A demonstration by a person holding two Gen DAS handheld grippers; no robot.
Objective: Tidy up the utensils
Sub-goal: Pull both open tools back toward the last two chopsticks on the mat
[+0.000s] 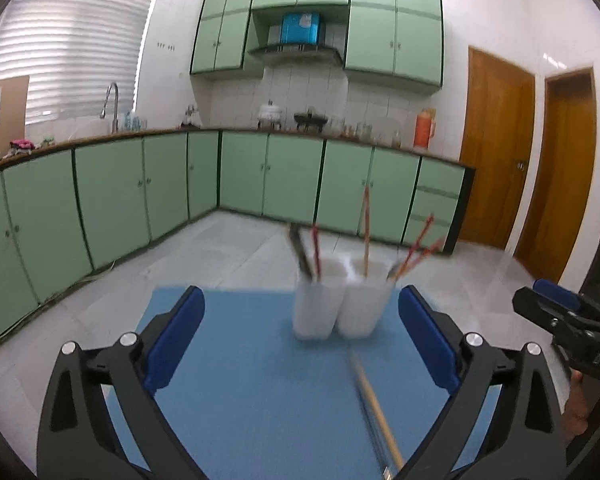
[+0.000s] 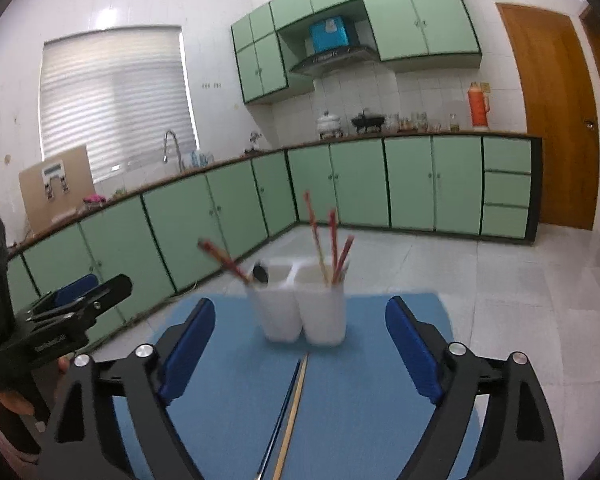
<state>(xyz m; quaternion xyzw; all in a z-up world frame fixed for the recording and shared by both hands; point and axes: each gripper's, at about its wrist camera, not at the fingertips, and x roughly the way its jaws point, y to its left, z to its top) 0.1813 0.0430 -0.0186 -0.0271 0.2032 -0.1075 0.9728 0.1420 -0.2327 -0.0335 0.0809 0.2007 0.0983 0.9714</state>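
Note:
A white two-compartment holder stands on a blue mat. Red chopsticks lean in its compartments, and a dark spoon sits in the left one. In front of the holder a wooden chopstick lies on the mat with a dark stick beside it. My left gripper is open and holds nothing. My right gripper is open too, with the lying sticks below the gap and untouched. All of it is motion-blurred.
Green base cabinets run along the far walls under a worktop with a tap and an orange flask. Pale tiled floor surrounds the mat. Wooden doors stand at the right.

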